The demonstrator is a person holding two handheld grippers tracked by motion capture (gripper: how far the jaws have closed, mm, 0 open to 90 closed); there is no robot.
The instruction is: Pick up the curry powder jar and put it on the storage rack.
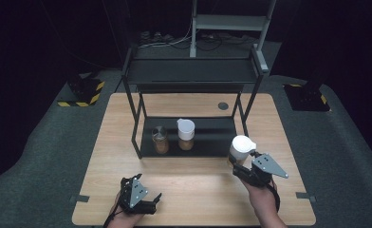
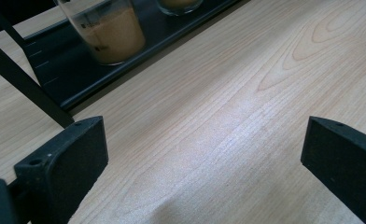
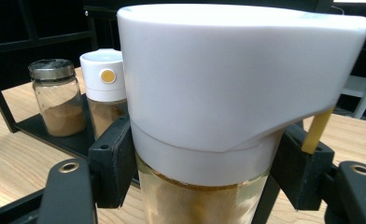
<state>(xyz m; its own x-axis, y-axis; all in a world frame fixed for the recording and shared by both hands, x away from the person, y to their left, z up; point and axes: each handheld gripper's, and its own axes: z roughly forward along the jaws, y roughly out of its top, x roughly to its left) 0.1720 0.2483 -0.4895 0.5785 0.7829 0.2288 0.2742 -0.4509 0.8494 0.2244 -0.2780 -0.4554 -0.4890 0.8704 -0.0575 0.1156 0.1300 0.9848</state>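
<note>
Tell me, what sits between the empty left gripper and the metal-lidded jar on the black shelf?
Nothing but bare wooden table, as the left gripper view shows between the left gripper and the metal-lidded jar.

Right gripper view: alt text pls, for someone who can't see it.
The right gripper clamps a white-lidded jar of brown powder just below its lid, close to the camera. Behind it at left, a metal-lidded glass jar and a second white-capped jar stand on the black rack's lower shelf on the wooden table.
</note>
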